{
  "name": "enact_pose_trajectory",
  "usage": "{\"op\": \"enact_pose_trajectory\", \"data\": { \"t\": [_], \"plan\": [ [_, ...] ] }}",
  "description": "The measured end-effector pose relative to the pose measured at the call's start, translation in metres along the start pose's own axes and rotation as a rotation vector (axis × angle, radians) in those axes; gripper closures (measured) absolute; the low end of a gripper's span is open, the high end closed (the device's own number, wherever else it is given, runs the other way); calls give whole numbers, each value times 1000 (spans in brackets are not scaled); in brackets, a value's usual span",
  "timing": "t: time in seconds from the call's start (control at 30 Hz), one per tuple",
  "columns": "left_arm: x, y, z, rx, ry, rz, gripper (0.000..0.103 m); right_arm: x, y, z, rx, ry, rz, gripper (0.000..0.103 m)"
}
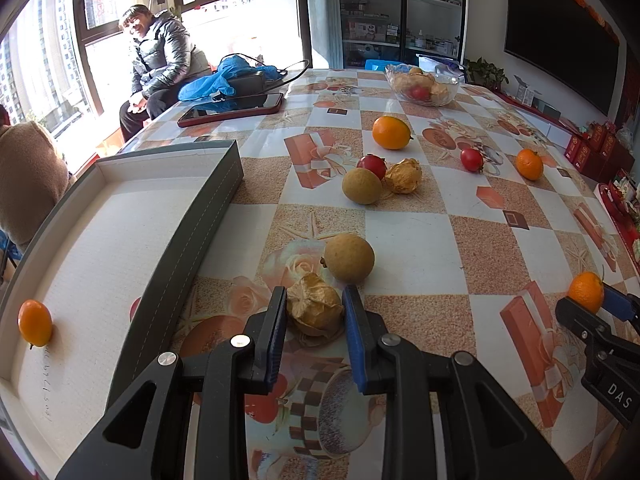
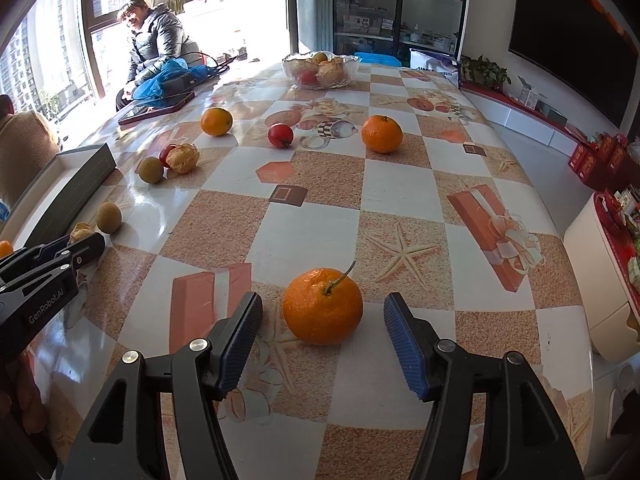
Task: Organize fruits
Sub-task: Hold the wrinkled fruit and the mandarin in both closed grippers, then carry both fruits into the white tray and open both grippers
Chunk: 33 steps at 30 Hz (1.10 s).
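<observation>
In the left wrist view my left gripper (image 1: 315,304) is shut on a papery brown husked fruit (image 1: 316,314) that rests on the patterned tablecloth, just right of the grey box (image 1: 200,216). One small orange fruit (image 1: 35,323) lies inside that box. In the right wrist view my right gripper (image 2: 323,300) stands open around a stemmed mandarin (image 2: 322,312), with a gap on each side of it. The mandarin sits on the table. The left gripper (image 2: 86,242) also shows at the left edge of the right wrist view.
Loose on the table are two tan round fruits (image 1: 349,258) (image 1: 361,186), another husked fruit (image 1: 404,176), two small tomatoes (image 1: 372,165) (image 1: 471,159) and two oranges (image 1: 392,133) (image 1: 529,164). At the back are a glass bowl (image 1: 448,80) of fruit, a phone (image 1: 232,110) and a seated person (image 1: 160,52).
</observation>
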<state>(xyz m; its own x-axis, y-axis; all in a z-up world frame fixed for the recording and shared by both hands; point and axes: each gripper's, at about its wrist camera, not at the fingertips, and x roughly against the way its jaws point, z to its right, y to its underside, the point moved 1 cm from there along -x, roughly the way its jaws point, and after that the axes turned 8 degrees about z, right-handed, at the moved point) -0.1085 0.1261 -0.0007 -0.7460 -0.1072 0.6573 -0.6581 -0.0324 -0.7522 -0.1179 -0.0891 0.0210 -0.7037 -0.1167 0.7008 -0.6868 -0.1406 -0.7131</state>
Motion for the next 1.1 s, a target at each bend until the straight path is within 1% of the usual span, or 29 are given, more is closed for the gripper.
{"op": "enact_pose_trajectory", "data": {
  "t": [0.03,0.07,0.13,0.17,0.43,0.47,0.67,0.8,0.9,1.0,1.1],
  "plan": [
    [0,0,-1,1,0,0,73,1,0,1,-7,4,7,47],
    [0,0,0,1,1,0,73,2,1,3,-17,8,12,55],
    [0,0,-1,1,1,0,73,3,1,6,-33,6,18,63],
    [0,0,-1,1,1,0,73,3,1,6,-38,4,20,65],
    [0,0,0,3,4,0,73,3,0,6,-33,8,19,65],
    [1,1,1,1,6,0,75,3,0,6,-32,9,19,65],
    [13,9,12,-19,39,-9,75,3,1,5,-17,18,16,65],
    [21,11,16,-9,90,-52,75,2,0,4,-9,22,11,65],
    [25,8,11,22,137,-83,75,3,0,3,-6,23,-18,65],
    [34,3,4,46,168,-82,75,4,-1,2,-15,2,-58,65],
    [46,-7,-3,39,170,-65,75,4,-4,2,-52,-39,-97,65]
  ]
}}
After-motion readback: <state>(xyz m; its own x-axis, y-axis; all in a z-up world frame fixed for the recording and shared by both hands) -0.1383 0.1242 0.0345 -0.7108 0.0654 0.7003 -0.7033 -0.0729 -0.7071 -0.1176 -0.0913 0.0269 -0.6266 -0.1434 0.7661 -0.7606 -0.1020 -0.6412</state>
